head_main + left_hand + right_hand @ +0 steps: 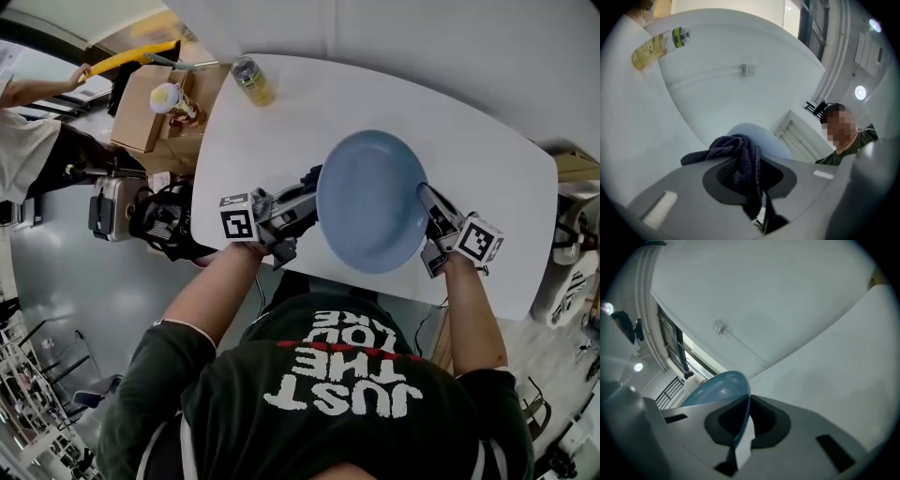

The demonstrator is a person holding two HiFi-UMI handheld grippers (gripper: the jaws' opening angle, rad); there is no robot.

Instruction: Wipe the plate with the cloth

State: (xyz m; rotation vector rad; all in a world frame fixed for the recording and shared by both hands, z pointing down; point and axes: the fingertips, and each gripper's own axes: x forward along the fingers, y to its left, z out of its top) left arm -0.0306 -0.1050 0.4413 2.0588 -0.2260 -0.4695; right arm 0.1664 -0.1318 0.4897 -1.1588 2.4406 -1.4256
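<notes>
Cardboard makes up the open box (141,108) standing on the floor beyond the left edge of the white tabletop (487,141). Near the tabletop's far left corner is a small bottle (251,80) of yellowish liquid, well apart from everything else.

Closer to the near edge, the left gripper (307,192) points towards the plate (370,202) from the left. Its jaws are clamped on a dark, knitted cloth (736,159), which is bunched between the pads and spills forward over the jaw tips in a loose fold. In the left gripper view the plate's pale rim shows just behind the cloth. Whether the two touch cannot be made out.

The pale blue plate sits over the middle of the tabletop, towards the near edge, with its hollow side facing up. It lies between the two grippers.

On the plate's right rim, the right gripper (428,199) has its jaws pinched nearly together on the thin edge of the plate. In the right gripper view the rim runs edge-on between the pads, and the bowl of the plate spreads away to the left beyond the jaw tips.
</notes>
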